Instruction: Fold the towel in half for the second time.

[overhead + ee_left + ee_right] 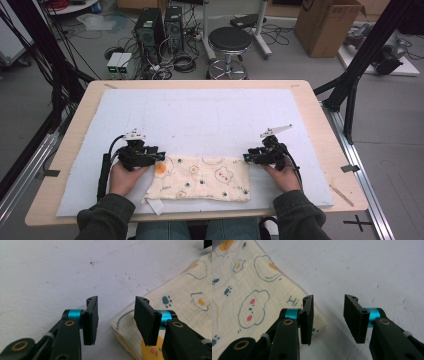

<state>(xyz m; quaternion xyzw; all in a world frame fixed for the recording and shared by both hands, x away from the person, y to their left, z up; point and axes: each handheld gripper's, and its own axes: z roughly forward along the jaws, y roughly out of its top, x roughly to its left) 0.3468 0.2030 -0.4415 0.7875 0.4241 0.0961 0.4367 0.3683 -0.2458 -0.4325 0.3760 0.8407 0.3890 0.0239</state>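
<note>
A folded cream cloth (205,177) printed with fried eggs and little bears lies flat on the white mat (200,115) near the table's front edge. My left gripper (159,156) sits at the cloth's far left corner and my right gripper (248,156) at its far right corner, each held low by a hand. In the left gripper view the jaws (116,300) stand apart, the cloth corner (180,302) reaching under the right jaw. In the right gripper view the jaws (329,298) are apart over bare mat, the left one above the cloth edge (249,290). Neither pair presses on the fabric.
The mat covers most of the wooden table (320,125). Beyond the far edge stand a black stool (229,40), computer towers (150,27) with tangled cables, and a cardboard box (325,25). Black frame posts (350,85) rise at the right.
</note>
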